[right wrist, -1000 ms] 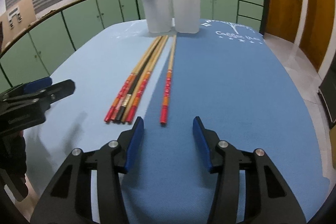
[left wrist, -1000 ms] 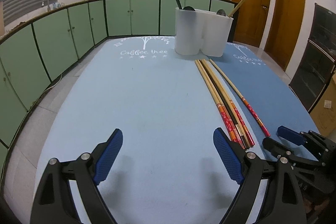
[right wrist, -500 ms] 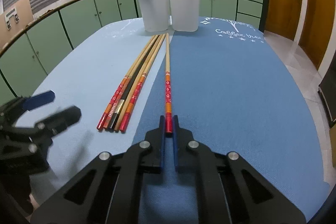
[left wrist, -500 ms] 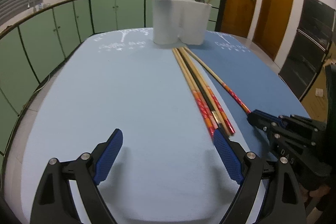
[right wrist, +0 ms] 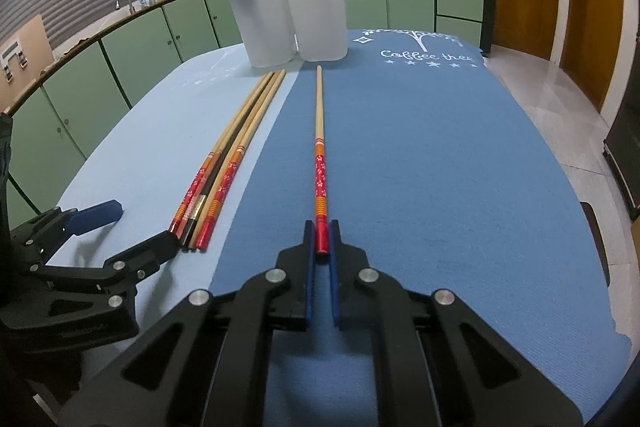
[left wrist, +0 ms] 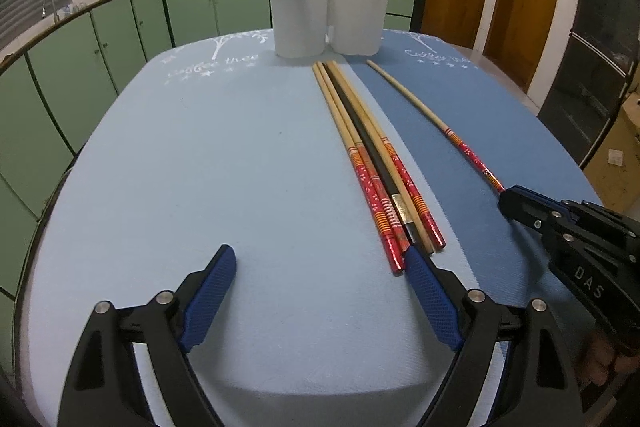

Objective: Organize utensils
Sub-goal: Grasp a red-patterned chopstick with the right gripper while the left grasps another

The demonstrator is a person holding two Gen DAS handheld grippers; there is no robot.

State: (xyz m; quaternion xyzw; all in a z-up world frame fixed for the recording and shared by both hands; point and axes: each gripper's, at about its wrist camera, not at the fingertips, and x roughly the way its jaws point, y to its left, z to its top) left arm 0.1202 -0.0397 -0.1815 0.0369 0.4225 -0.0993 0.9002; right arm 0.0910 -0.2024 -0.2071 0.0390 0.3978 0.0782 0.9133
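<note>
Single chopstick (right wrist: 319, 163) pinched at red end by right hand-held gripper (right wrist: 321, 247), tilted downward

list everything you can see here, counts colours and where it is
single chopstick: 1, tan with red end, on the dark blue cloth, red end gripped
bundled chopsticks: about 5, tan and red plus one black, side by side on the light blue cloth
utensil holder: 1, white, two compartments, far end of table, utensils standing in it
table cloth: light blue and dark blue halves
cabinets: green, behind the table
right gripper: shut on the single chopstick
left gripper: open, holding nothing, beside the bundle
</note>
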